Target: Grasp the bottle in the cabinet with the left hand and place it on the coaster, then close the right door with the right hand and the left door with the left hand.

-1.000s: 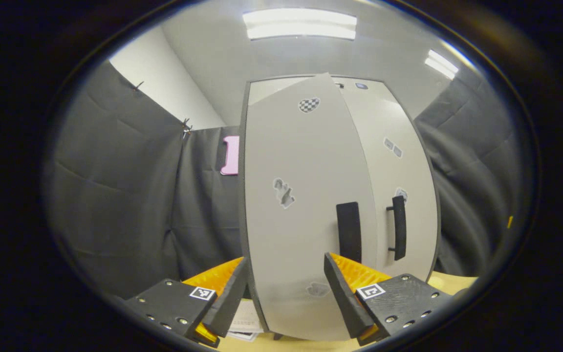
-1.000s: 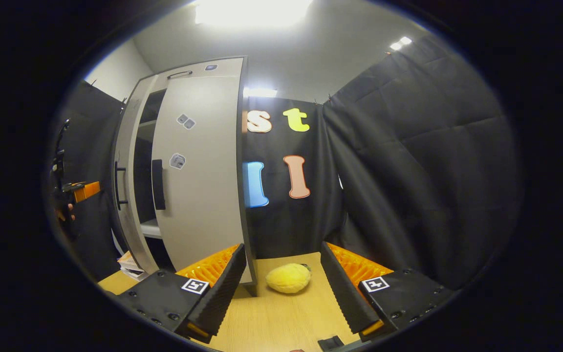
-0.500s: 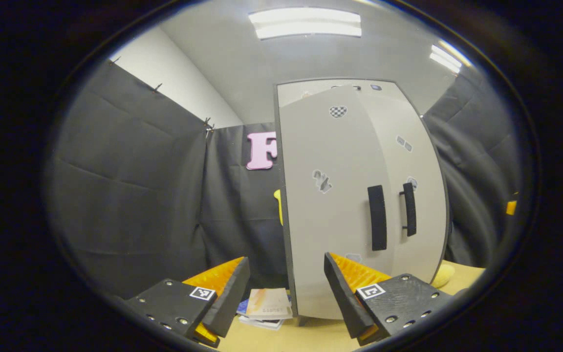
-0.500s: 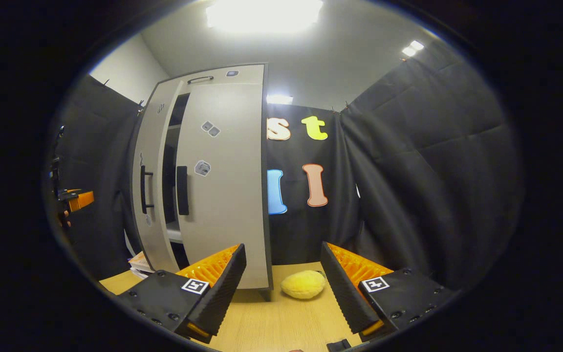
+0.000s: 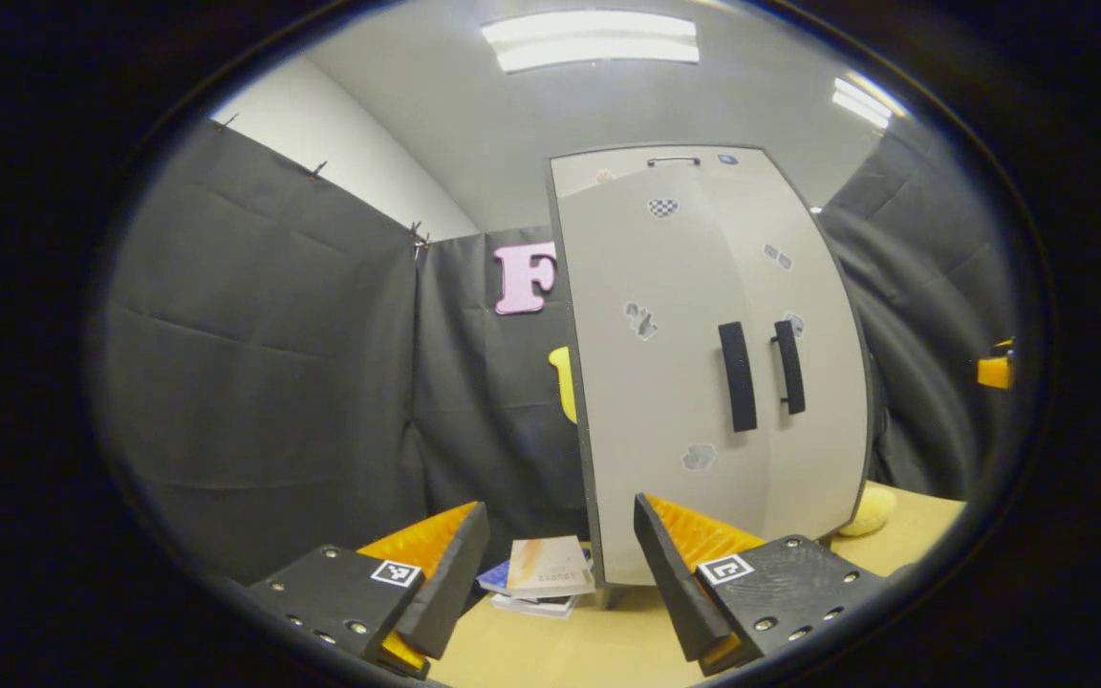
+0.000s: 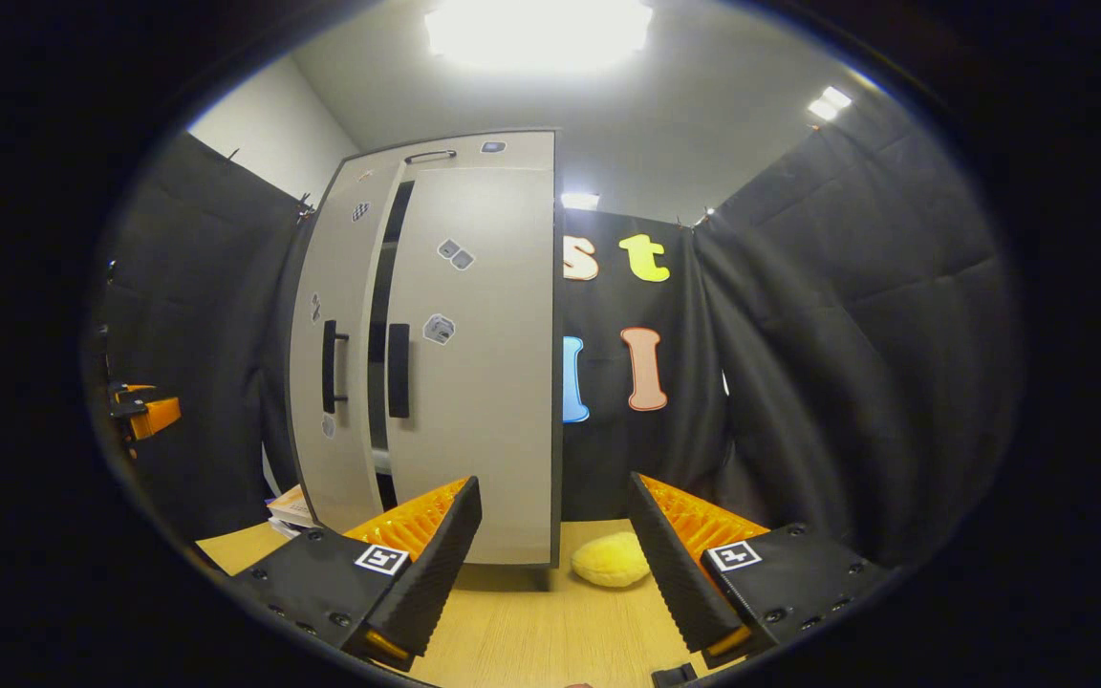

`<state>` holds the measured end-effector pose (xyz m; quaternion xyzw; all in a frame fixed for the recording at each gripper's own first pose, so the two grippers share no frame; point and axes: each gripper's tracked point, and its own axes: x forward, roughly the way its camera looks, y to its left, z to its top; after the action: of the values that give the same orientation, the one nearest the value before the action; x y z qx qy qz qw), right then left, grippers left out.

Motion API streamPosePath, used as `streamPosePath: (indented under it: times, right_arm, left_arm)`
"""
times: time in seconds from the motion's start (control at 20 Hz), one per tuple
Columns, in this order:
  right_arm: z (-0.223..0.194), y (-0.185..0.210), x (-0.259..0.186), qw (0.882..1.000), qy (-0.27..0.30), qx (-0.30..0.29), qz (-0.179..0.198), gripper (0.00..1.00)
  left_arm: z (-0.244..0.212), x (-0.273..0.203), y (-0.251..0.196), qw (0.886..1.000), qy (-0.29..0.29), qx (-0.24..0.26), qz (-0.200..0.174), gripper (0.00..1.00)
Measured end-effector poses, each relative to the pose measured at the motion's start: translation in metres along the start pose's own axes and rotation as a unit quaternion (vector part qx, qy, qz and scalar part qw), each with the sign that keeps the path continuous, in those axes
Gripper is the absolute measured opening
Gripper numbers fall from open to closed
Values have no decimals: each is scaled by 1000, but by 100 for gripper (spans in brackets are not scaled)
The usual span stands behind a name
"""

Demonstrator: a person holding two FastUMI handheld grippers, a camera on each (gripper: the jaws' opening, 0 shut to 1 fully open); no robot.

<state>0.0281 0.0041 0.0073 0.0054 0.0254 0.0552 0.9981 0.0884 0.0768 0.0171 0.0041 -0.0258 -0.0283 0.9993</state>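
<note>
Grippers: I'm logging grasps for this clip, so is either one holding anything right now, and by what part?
Nothing is held. The left gripper and the right gripper are both open, with nothing between their fingers.

Books (image 5: 543,577) lie left of the cabinet (image 5: 703,382), on the table (image 6: 531,631).

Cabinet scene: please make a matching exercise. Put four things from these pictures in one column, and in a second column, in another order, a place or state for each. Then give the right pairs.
Things:
1. left door
2. yellow soft object
3. stack of books
4. right tool

Places or states:
A. open, holding nothing
B. on the tabletop by the cabinet's left bottom corner
C. not fully shut, a dark gap beside it
D. on the tabletop by the cabinet's right side

Pairs: 1-C, 2-D, 3-B, 4-A
</note>
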Motion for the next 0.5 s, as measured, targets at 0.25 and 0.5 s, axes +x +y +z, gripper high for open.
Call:
streamPosePath:
  times: [0.25, 0.5]
  right_arm:
    - [5, 3, -5, 1000, -13, 6, -2, 98]
    - [15, 8, -8, 999, -33, 9, 0, 97]
  left_arm:
    - [-5, -29, 3, 1000, -9, -5, 0, 96]
    - [-15, -33, 8, 1000, 0, -1, 6, 96]
